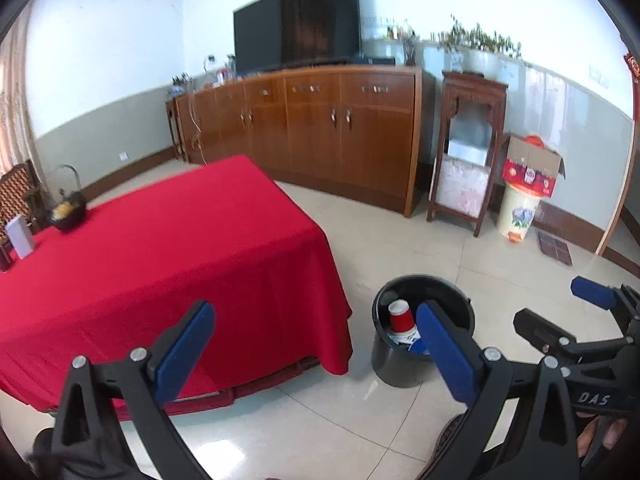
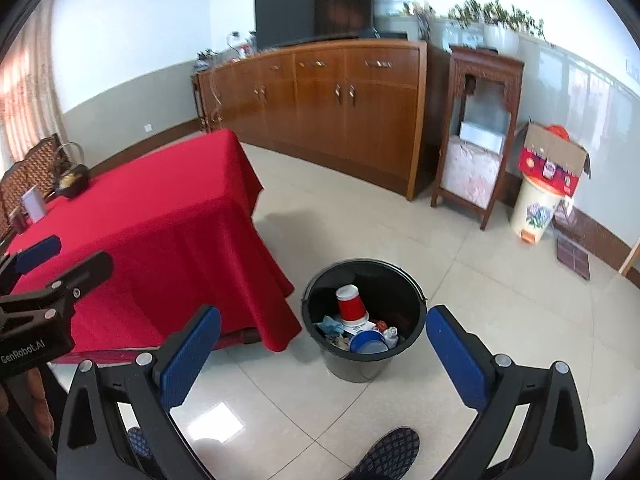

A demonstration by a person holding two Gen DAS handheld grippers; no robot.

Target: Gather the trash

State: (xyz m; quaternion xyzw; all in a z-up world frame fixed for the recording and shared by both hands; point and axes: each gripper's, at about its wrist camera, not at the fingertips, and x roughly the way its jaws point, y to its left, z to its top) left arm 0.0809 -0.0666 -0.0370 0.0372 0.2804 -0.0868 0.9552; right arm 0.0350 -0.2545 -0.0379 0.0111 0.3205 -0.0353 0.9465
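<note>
A black bucket (image 2: pixel 362 364) stands on the tiled floor beside the red-clothed table (image 2: pixel 160 220). Inside it lie a red paper cup (image 2: pixel 351 306), a blue lid (image 2: pixel 368 342) and crumpled scraps. The bucket also shows in the left wrist view (image 1: pixel 394 364), with the red cup (image 1: pixel 401 316) in it. My right gripper (image 2: pixel 324 350) is open and empty, held above and in front of the bucket. My left gripper (image 1: pixel 316 344) is open and empty, over the table's corner, left of the bucket. Each gripper shows at the edge of the other's view.
A black basket (image 1: pixel 68 212), a white card (image 1: pixel 20 236) and a dark cup sit at the table's far left. A wooden sideboard (image 1: pixel 320 128) with a TV, a wooden stand (image 1: pixel 466 160) and a white bin with a cardboard box (image 1: pixel 528 172) line the wall. A shoe (image 2: pixel 384 456) is below.
</note>
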